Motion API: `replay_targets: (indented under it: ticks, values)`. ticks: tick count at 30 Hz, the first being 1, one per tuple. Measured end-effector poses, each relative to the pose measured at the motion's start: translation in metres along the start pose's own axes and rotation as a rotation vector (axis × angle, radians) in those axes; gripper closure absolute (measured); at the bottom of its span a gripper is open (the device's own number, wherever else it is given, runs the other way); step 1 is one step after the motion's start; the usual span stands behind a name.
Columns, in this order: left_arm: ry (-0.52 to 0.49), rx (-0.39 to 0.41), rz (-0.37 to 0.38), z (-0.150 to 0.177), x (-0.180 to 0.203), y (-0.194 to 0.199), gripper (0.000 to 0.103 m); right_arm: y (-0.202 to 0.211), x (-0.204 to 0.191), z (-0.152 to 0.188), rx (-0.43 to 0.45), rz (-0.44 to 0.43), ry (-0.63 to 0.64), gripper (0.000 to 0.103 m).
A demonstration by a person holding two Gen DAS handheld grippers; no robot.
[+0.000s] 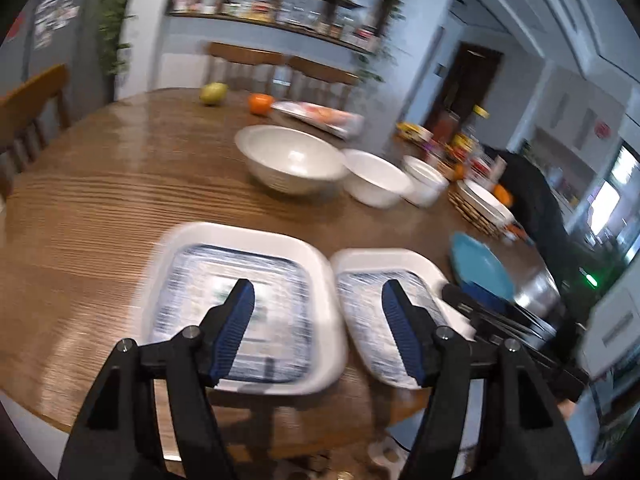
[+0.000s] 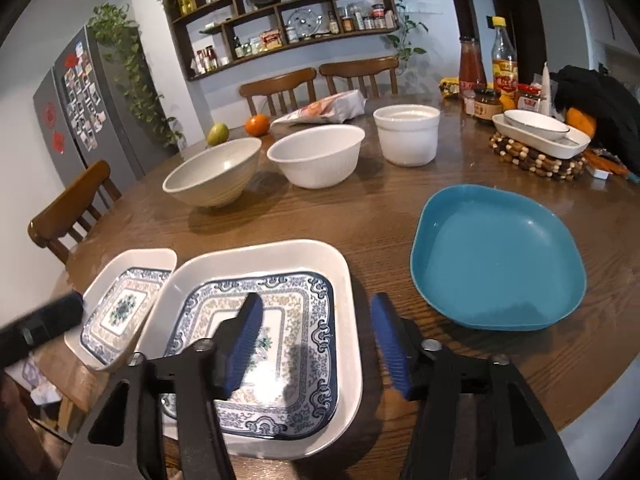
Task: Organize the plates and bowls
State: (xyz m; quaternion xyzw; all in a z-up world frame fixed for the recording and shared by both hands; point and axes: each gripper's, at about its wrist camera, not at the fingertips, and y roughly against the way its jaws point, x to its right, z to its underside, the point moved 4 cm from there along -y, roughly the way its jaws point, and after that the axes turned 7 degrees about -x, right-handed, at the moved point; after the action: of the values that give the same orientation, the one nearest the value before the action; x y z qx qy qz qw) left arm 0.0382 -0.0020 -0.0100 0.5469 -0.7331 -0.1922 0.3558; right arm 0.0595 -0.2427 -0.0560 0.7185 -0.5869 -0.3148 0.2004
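You have both grippers, left gripper (image 1: pixel 318 312) and right gripper (image 2: pixel 316 324), with fingers spread and holding nothing. On the worktop (image 2: pixel 360 216), two patterned plates (image 2: pixel 256 344) sit side by side, touching, one blue plate (image 2: pixel 496 256) beside them, and three bowls (image 2: pixel 316 156) stand in a row behind. Nothing is stacked yet; nesting likely remains.
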Motion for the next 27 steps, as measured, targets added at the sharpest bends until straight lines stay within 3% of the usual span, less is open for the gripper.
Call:
replay_targets:
  ticks: [3,8,14,17,22,27]
  values:
    - [0.084,-0.001,-0.050,-0.007,-0.038,0.002,0.038,0.006,-0.012,-0.003,0.003,-0.048,0.011,0.040]
    - [0.192,-0.038,-0.130,-0.007,-0.082,-0.007,0.045,0.001,-0.046,-0.006,-0.080,-0.261,0.032,0.036]
    - [0.166,-0.100,-0.084,-0.005,-0.086,-0.022,0.056,-0.013,-0.087,-0.002,-0.176,-0.419,0.072,0.036]
    - [0.165,-0.124,-0.077,-0.004,-0.086,-0.030,0.064,-0.016,-0.103,0.005,-0.200,-0.439,0.095,0.036]
    - [0.201,-0.142,-0.101,0.000,-0.096,-0.035,0.066,-0.018,-0.117,0.015,-0.231,-0.444,0.133,0.036]
    - [0.220,-0.108,-0.198,0.008,-0.105,-0.024,0.065,-0.022,-0.126,0.019,-0.254,-0.442,0.149,0.036]
